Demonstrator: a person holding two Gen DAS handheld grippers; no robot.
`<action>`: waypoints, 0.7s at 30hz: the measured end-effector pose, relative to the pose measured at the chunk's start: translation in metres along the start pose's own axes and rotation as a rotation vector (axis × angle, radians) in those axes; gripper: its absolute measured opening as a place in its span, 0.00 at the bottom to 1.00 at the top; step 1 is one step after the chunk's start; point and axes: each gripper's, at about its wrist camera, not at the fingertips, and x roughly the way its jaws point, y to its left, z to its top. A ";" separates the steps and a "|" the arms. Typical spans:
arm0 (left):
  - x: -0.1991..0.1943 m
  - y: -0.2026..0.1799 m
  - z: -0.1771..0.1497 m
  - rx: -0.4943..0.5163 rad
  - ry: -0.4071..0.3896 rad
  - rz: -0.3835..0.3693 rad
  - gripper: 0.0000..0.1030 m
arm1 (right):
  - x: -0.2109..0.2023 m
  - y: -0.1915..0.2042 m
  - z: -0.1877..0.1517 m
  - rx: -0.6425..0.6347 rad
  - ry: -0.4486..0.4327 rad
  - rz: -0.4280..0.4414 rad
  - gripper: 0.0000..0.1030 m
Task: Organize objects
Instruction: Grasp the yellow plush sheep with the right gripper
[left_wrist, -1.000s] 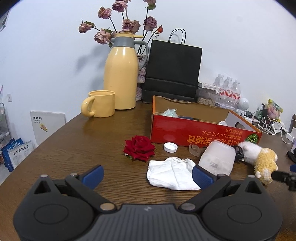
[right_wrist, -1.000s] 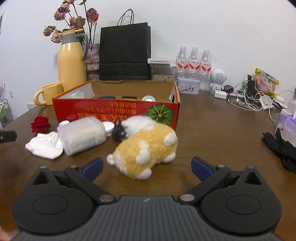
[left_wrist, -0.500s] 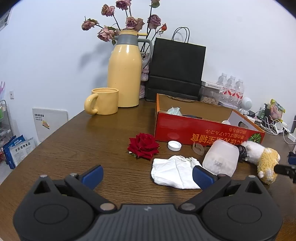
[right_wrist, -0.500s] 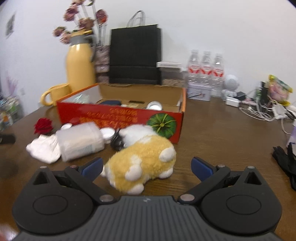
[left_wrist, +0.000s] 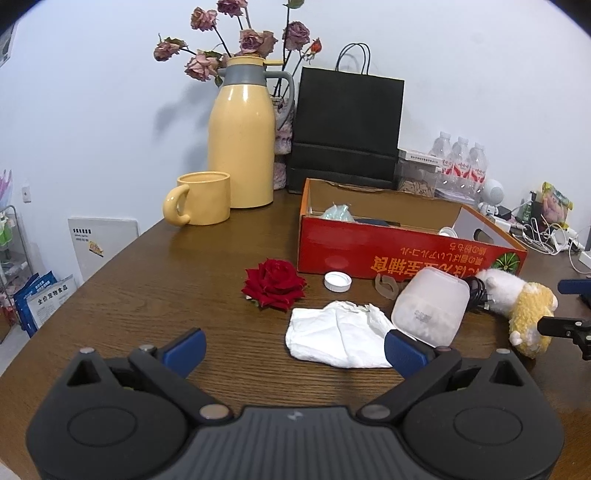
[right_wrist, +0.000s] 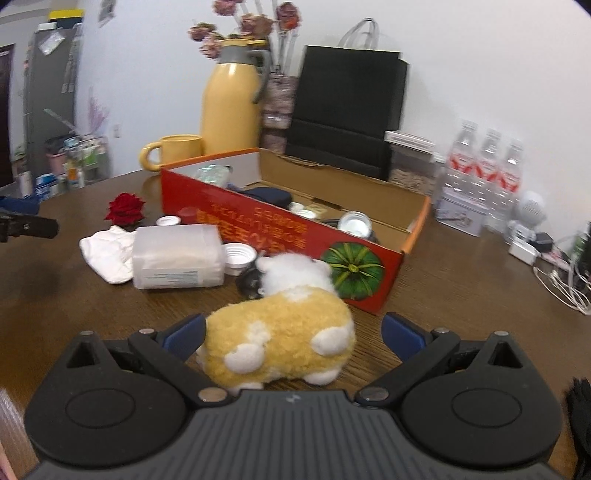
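- On a dark brown wooden desk, a red cardboard box with an open top sits at the centre, a green pumpkin printed on its right end.
- Right gripper: jaws wide apart, straddling a fluffy yellow-and-white plush toy that lies on the desk just in front of the box; the left blue pad sits just beside the toy's fur, the right pad stands clear of it.
- Left gripper: jaws apart and holding nothing, low over the near desk edge, with a crumpled white cloth just beyond its right finger.
- A frosted translucent plastic container lies on its side between the cloth and the plush toy, touching the cloth's right edge.
- A red fabric rose rests left of the cloth, near the box's left front corner; a small white bottle cap lies between rose and container, just before the box wall.
- Far left, a tall yellow thermos jug with a grey collar stands beside a yellow ceramic mug; dried pink roses rise behind the jug.
- A black paper carrier bag stands against the white wall behind the box, with three shrink-wrapped water bottles to its right.
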 end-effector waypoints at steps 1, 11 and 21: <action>0.001 -0.001 0.000 0.004 0.003 0.002 1.00 | 0.000 0.001 0.000 -0.011 -0.002 0.018 1.00; 0.032 -0.024 0.002 0.060 0.068 -0.019 1.00 | 0.021 -0.001 -0.003 0.013 0.023 0.064 1.00; 0.071 -0.048 0.009 0.102 0.129 -0.042 1.00 | -0.002 0.011 -0.014 0.096 -0.027 -0.019 0.83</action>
